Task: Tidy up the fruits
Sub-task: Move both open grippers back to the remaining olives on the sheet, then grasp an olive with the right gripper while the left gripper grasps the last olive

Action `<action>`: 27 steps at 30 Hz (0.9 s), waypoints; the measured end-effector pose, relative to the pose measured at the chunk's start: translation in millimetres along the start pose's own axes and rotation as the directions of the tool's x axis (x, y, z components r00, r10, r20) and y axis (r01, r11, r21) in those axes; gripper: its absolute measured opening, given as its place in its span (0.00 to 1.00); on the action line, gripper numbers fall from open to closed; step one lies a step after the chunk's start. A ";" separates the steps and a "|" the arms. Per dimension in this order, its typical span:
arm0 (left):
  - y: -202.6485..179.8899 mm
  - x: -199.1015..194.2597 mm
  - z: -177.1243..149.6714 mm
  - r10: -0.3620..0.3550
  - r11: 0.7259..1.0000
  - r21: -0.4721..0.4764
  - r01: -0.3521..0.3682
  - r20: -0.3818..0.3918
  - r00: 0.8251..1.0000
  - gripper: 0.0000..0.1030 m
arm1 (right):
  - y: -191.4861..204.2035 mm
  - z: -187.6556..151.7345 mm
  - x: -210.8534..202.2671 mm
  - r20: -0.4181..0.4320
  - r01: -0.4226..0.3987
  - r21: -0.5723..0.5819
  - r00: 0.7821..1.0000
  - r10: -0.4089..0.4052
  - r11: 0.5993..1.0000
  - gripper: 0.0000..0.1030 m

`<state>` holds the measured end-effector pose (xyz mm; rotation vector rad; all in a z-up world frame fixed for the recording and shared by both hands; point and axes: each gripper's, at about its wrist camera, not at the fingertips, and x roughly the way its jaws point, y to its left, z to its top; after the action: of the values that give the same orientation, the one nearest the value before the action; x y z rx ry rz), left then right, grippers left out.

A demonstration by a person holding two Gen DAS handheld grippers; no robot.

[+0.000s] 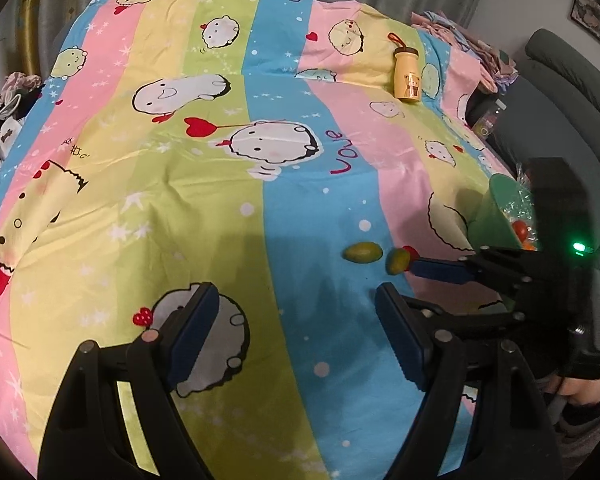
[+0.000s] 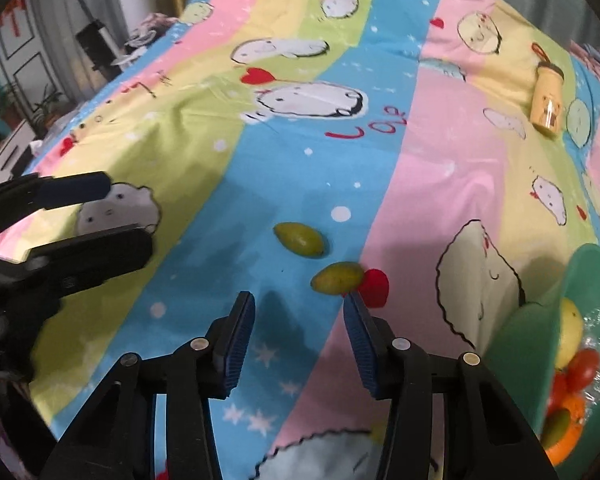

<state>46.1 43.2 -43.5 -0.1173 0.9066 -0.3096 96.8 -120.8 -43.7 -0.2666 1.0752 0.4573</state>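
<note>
Lying on the striped cartoon bedsheet (image 2: 400,184), the nearer small green oval fruit (image 2: 337,277) looks light, smooth, roll-prone; the right gripper (image 2: 299,300), jaws apart and empty, should pinch its narrow middle.

Both wrist views look down closely, sharing the striped bedsheet (image 1: 284,208).
</note>
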 end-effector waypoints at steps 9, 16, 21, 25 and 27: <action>5.5 8.2 -0.5 -0.035 0.999 -0.023 0.035 -0.007 0.999 0.77 | -8.7 11.1 11.4 -0.021 -0.039 0.061 0.999 0.041 0.997 0.41; 9.8 7.5 0.1 -0.054 0.998 -0.041 0.054 -0.002 0.999 0.77 | -6.8 25.4 19.6 -0.058 -0.009 0.061 0.998 0.012 0.998 0.41; 10.9 10.3 -0.4 -0.058 0.997 -0.044 0.058 -0.008 0.998 0.77 | -2.0 30.0 22.6 -0.064 0.040 0.018 0.997 -0.039 0.999 0.29; 8.5 12.6 0.3 -0.061 0.997 -0.037 0.060 -0.016 0.998 0.77 | -2.7 30.2 22.0 -0.062 0.042 -0.001 0.997 -0.042 0.999 0.20; 7.9 13.9 1.2 -0.063 0.998 -0.033 0.062 -0.021 0.998 0.77 | -3.7 26.8 19.5 -0.050 0.043 -0.001 0.998 -0.043 0.999 0.20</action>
<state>56.8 46.3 -55.1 -0.1728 0.9308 -0.3549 127.2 -108.2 -48.9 -0.3017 1.1159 0.4135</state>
